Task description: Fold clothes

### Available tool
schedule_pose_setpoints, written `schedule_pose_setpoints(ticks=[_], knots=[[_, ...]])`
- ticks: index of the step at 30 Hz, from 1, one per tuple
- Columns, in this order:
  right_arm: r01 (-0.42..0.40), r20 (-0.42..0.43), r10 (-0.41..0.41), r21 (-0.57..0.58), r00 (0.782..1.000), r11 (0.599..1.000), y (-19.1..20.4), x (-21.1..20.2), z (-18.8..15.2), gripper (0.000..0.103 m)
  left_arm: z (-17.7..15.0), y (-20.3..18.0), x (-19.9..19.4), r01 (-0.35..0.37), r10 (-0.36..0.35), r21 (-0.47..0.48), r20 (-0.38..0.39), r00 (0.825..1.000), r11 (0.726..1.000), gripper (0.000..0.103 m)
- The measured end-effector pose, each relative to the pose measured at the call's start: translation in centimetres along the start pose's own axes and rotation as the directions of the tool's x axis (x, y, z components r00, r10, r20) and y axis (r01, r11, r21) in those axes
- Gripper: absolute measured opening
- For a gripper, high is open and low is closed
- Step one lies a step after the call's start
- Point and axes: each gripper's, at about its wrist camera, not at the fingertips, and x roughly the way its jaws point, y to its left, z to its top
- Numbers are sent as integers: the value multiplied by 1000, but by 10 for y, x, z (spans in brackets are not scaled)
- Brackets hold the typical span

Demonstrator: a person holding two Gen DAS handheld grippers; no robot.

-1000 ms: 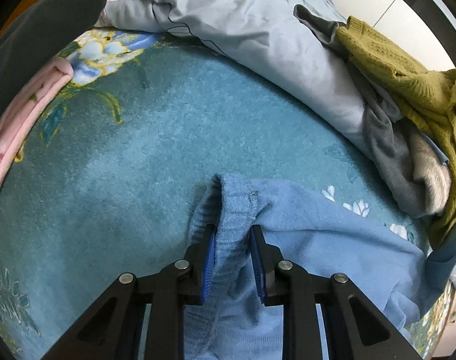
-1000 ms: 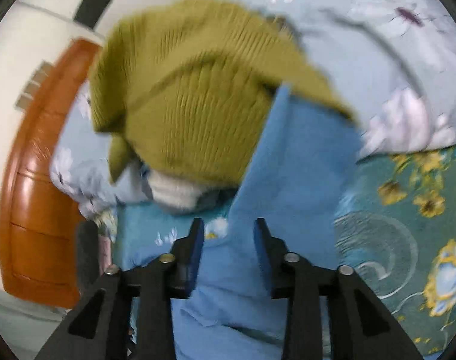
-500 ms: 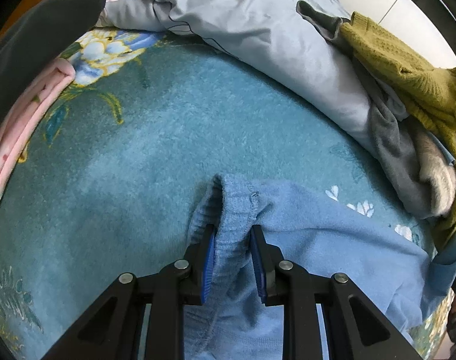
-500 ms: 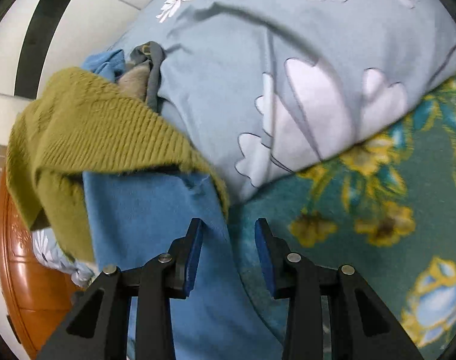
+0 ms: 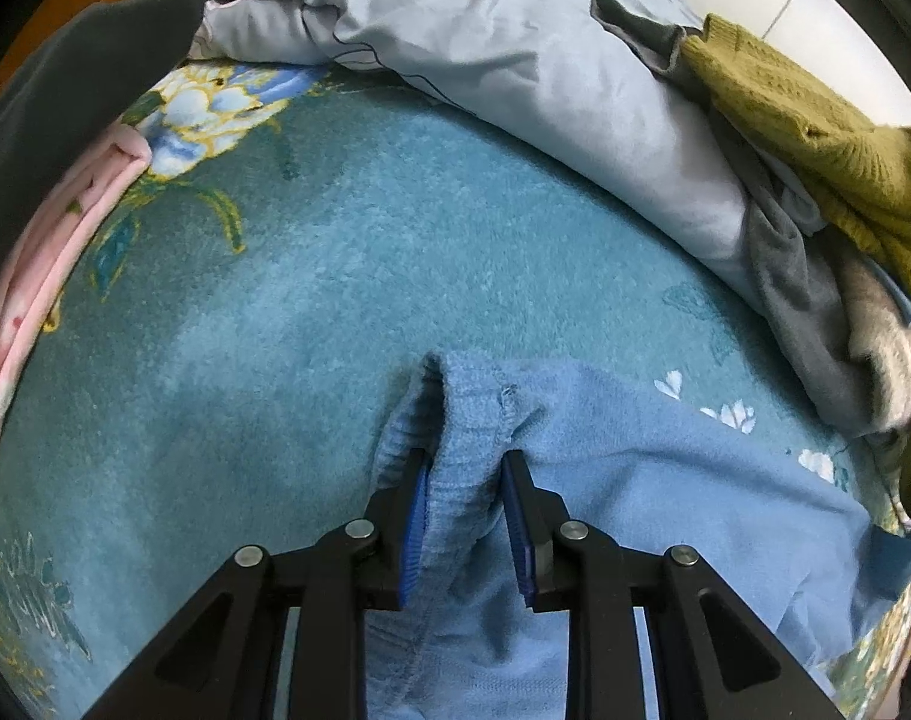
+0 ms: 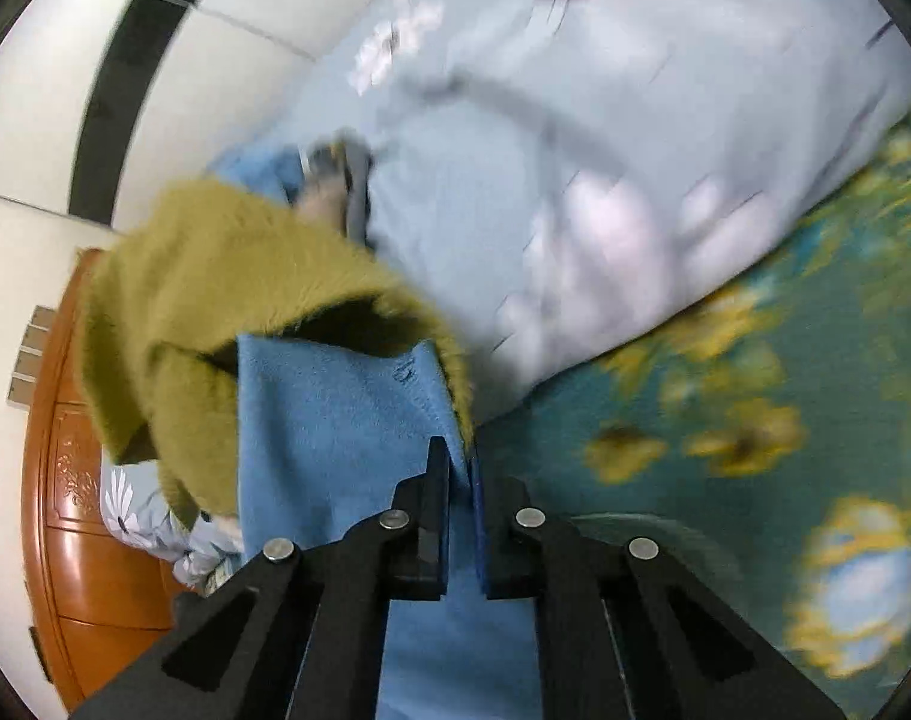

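Note:
A light blue fleece garment (image 5: 623,480) lies spread on the teal floral bedspread (image 5: 311,312). My left gripper (image 5: 464,480) is shut on its ribbed waistband, which bunches up thick between the blue pads. In the right wrist view the same blue garment (image 6: 335,438) runs out from under an olive knit sweater (image 6: 215,300). My right gripper (image 6: 458,468) is shut on the garment's edge, with the pads pressed close together on the thin fabric.
A grey-blue floral quilt (image 5: 515,78) is heaped along the back, also seen as the quilt (image 6: 605,150). Grey and cream clothes (image 5: 845,324) pile under the olive sweater (image 5: 815,138) at right. Folded pink cloth (image 5: 47,276) and dark cloth (image 5: 65,90) lie left. A wooden cabinet (image 6: 77,528) stands beyond.
My right gripper moved down onto the blue garment's edge and closed on it; it was open before. The left gripper kept its hold and barely moved.

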Motion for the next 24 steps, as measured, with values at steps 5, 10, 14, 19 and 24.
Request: schedule_pose_setpoints(ticks=[5, 10, 14, 19, 24], knots=[[206, 193, -203, 4, 960, 979, -45, -71, 23, 4, 1, -6, 2, -17, 17, 18, -3, 1000, 1000, 28], [257, 159, -284, 172, 945, 951, -110, -94, 22, 2, 1, -15, 3, -42, 42, 38, -12, 999, 998, 29], [227, 135, -258, 208, 957, 951, -129, -100, 15, 5, 2, -18, 0, -36, 36, 24, -19, 999, 999, 30], [215, 79, -242, 257, 967, 942, -133, -75, 12, 10, 0, -25, -2, -25, 26, 27, -31, 999, 999, 38], [190, 54, -224, 361, 973, 913, -146, -56, 7, 23, -1, -34, -5, -21, 22, 38, -32, 999, 999, 40]])
